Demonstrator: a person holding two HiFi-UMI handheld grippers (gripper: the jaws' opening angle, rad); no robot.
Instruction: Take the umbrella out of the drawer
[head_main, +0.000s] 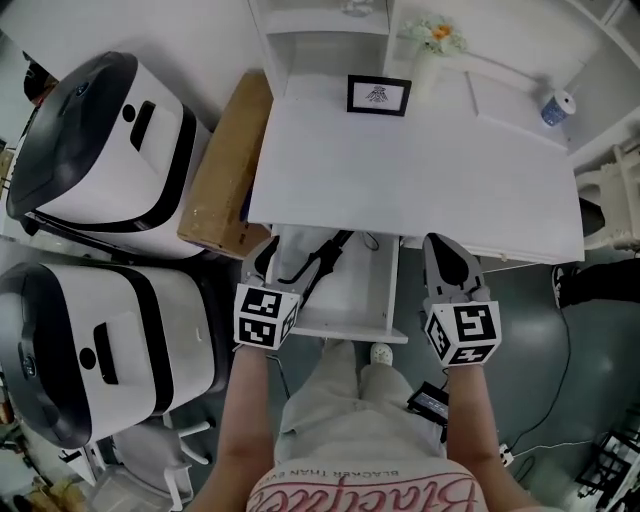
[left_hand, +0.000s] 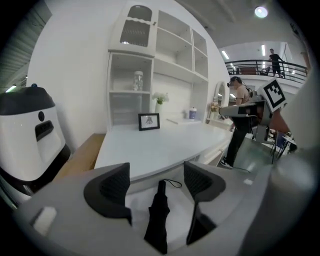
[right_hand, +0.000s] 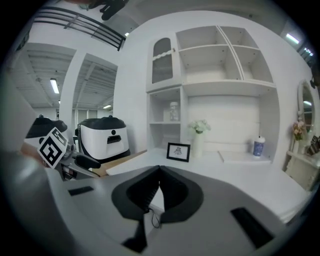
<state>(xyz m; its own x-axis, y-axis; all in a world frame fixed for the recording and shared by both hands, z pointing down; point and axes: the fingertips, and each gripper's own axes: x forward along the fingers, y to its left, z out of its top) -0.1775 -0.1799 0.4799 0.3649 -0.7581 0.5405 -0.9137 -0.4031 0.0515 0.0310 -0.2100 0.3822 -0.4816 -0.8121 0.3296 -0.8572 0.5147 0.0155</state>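
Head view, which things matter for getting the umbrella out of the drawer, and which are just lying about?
For the job: umbrella, drawer, left gripper, right gripper.
Lying about: picture frame, flowers, blue cup, cardboard box.

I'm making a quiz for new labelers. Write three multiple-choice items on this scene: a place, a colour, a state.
1. Where does the umbrella lie? A) on the desk top B) in the open drawer C) on the floor
2. What colour is the umbrella? A) black B) red C) white
3. How do the left gripper's fingers stand? A) shut on the umbrella B) shut on nothing C) apart
Answers: 1 B, the head view shows it inside the pulled-out drawer. 2 A, it is black against the white drawer. 3 C, the left gripper view shows a clear gap between them.
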